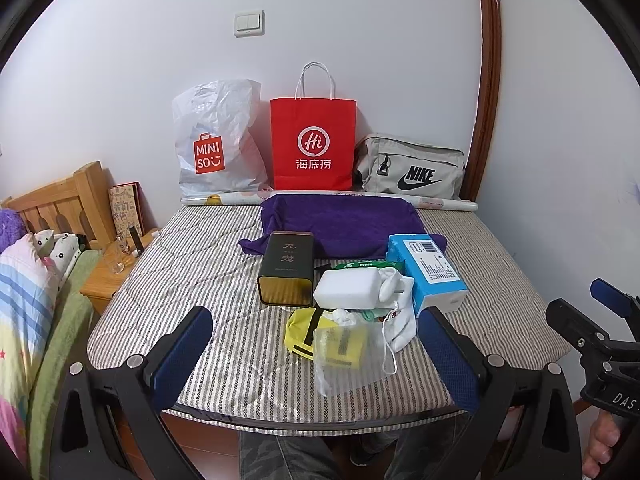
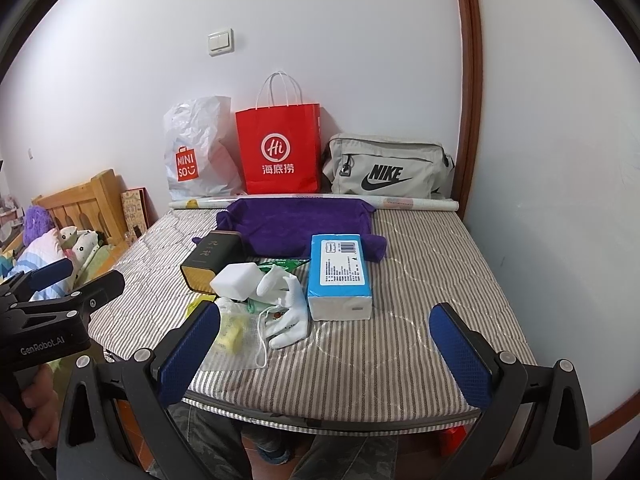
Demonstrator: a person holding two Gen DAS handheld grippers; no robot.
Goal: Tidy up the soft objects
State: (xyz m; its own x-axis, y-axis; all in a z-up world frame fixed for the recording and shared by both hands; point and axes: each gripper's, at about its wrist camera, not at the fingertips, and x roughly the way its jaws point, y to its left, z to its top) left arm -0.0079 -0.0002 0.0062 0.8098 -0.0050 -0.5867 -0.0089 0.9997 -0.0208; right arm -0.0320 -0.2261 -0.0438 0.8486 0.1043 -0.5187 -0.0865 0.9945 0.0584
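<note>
Soft white knitted socks (image 1: 400, 320) lie crumpled at frame centre on the striped quilted mattress (image 1: 200, 280), touching a white foam block (image 1: 348, 289) and blue rectangular tissue pack (image 1: 430, 268). Left gripper (image 1: 316, 344) and right gripper (image 2: 326, 340) hover with jaws spread, empty.
</note>
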